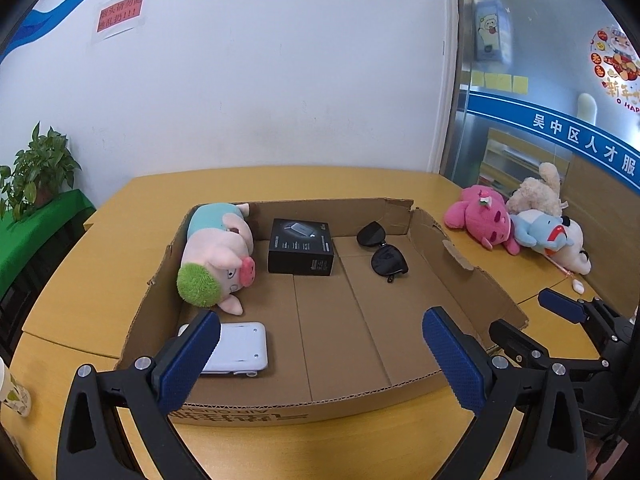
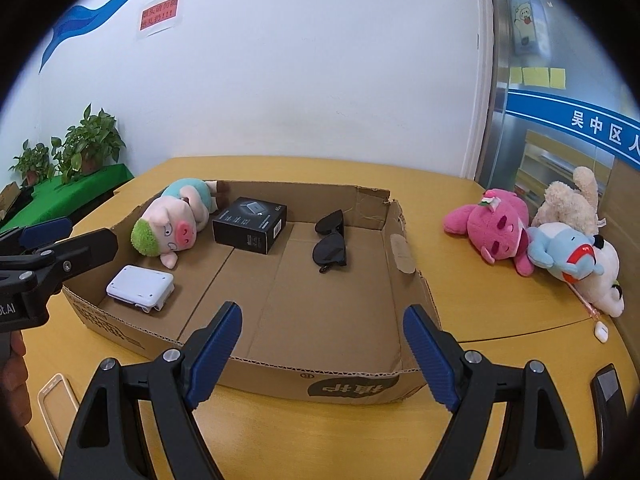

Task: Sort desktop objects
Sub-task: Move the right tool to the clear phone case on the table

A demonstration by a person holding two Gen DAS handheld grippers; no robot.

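A shallow cardboard box lies on the yellow table. In it are a pink pig plush, a black carton, black sunglasses and a white device. My left gripper is open and empty above the box's near edge. My right gripper is open and empty at the box's near wall; it also shows in the left wrist view. The left gripper's fingers show at the left of the right wrist view.
A pile of plush toys, pink, blue and beige, lies on the table at the right. A small white object lies near them. A paper cup stands at the left edge. Potted plants stand at the far left.
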